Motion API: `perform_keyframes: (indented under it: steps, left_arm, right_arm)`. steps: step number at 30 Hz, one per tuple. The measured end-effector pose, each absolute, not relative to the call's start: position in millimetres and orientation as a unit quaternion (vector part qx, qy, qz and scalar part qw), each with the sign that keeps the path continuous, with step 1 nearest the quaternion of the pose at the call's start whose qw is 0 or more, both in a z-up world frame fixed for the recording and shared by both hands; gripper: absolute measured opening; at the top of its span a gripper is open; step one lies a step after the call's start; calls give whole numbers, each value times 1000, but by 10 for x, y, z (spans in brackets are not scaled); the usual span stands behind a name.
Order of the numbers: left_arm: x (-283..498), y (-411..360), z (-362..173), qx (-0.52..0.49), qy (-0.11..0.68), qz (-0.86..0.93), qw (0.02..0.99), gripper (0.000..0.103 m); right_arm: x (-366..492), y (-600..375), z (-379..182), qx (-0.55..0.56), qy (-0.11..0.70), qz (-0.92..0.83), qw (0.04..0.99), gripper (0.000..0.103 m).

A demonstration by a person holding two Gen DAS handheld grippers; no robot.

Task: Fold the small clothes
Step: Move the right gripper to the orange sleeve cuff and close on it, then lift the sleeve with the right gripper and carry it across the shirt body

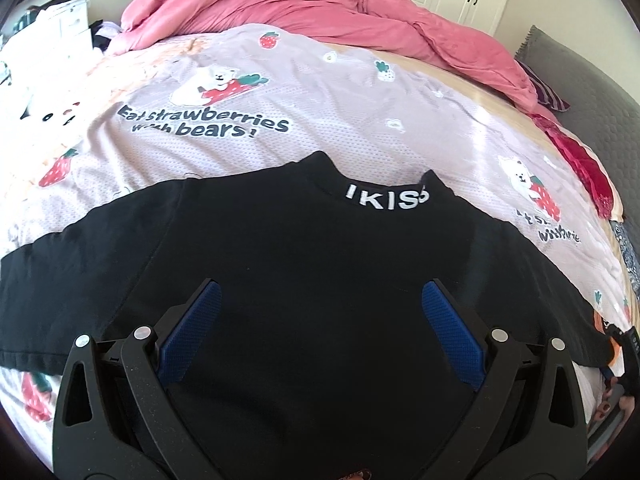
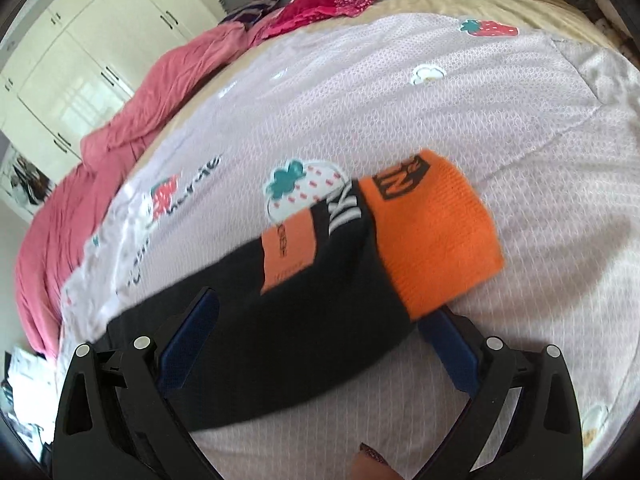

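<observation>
A black top [image 1: 300, 240] lies spread flat on the bed, its collar lettered "IKISS" [image 1: 386, 198] pointing away from me. My left gripper [image 1: 321, 286] hovers open over the middle of the top's body, with nothing pinched between its blue pads [image 1: 192, 336]. In the right wrist view, the top's black sleeve [image 2: 340, 272] with an orange patch ends in an orange cuff [image 2: 432, 232]. My right gripper [image 2: 320, 306] is open, its fingers standing on either side of that sleeve just behind the cuff.
The bed sheet [image 1: 320, 112] is pale with strawberry and bear prints. A pink duvet [image 1: 320, 0] is bunched at the far side, and red clothes [image 1: 588, 168] lie at the right edge. White wardrobe doors [image 2: 80, 60] stand beyond. A person's fingertip [image 2: 368, 460] shows at the bottom.
</observation>
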State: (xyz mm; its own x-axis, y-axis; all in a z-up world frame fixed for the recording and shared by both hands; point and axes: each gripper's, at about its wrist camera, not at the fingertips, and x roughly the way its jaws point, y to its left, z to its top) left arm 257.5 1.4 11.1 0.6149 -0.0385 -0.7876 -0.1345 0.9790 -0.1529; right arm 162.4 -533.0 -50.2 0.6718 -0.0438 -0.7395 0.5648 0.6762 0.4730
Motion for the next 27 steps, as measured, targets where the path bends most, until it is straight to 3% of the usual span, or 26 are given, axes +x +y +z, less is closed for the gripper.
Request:
perform_keyframes:
  steps: [2,4,7,8,13,27]
  left_arm:
    - [2581,34,109,-99,438,32,893,95]
    - [2581,48,119,-101,436,34,893,95]
    - [2572,41,129,-104,436,30,894,95]
    - [2569,39,131,-104,436,29,894,95]
    - [2543,43,128,-110,440,23,891,95]
    - [2470,85,144,-143,444,2,884,95]
  right_arm:
    - [1648,-5368,-496,355,352,-191,845,80]
    - [1658,-5399,-508,351,348,-204,845,55]
    - [1645,-5461,-533,366,335,-204,844,29]
    - [1628,-5467,-532,370,330,-201,845,25]
    - [1596,-5378,-427,349,309,-192,864,19]
    - [1725,-4770,180,297,274,-98,909,14]
